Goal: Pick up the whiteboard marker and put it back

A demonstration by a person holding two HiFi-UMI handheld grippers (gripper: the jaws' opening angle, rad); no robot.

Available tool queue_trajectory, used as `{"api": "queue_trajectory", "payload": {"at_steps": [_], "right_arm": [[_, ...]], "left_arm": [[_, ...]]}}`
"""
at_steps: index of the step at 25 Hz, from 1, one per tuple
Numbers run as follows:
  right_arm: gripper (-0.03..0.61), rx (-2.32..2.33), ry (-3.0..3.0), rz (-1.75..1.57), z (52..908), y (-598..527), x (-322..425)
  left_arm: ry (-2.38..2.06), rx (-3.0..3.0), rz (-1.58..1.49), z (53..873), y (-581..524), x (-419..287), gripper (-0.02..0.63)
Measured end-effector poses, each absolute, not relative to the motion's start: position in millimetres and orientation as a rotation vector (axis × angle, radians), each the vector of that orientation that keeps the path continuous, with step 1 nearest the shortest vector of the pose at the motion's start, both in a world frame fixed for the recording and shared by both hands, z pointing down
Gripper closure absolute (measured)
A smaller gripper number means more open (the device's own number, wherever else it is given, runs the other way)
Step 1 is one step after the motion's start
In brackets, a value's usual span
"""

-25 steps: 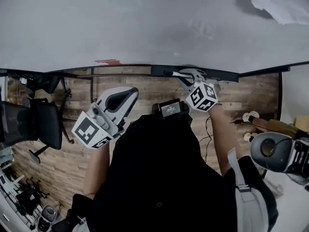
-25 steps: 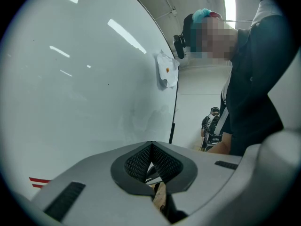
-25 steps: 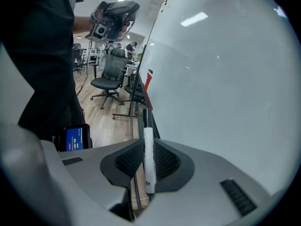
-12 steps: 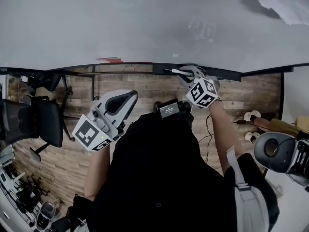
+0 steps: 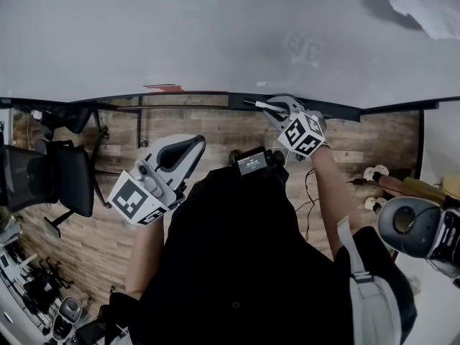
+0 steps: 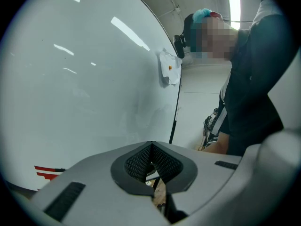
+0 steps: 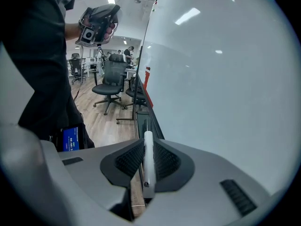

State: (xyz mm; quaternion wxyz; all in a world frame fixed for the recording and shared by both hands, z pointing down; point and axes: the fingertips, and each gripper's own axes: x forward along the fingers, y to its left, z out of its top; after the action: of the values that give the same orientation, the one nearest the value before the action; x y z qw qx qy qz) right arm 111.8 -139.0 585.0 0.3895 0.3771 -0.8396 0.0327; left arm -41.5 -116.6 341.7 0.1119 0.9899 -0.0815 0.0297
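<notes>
Grips the marker [image 7: 148, 173] in the right hand-held gripper [image 7: 148, 149], jaws closed on its white barrel, close by the tray [image 7: 145, 122] at the foot of the whiteboard [image 5: 215, 34]. Points the marker along that tray. Holds the left hand-held gripper [image 6: 151, 161] apart from the board, jaws pressed together on nothing.

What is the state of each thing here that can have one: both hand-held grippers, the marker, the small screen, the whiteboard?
left hand-held gripper: shut, nothing between its jaws.
right hand-held gripper: shut on the whiteboard marker.
whiteboard marker: clamped, lying lengthwise along the jaws.
small screen: lit.
whiteboard: almost clean, with only faint marks.
</notes>
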Motion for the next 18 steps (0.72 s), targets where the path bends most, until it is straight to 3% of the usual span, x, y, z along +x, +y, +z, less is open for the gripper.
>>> {"api": "queue_trajectory", "payload": {"at_steps": [18], "right_arm": [[0.506, 0.963, -2.108, 0.075, 589, -136, 113]], "left_arm": [[-0.258, 2.898, 0.078, 345, -106, -44, 0.602]]}}
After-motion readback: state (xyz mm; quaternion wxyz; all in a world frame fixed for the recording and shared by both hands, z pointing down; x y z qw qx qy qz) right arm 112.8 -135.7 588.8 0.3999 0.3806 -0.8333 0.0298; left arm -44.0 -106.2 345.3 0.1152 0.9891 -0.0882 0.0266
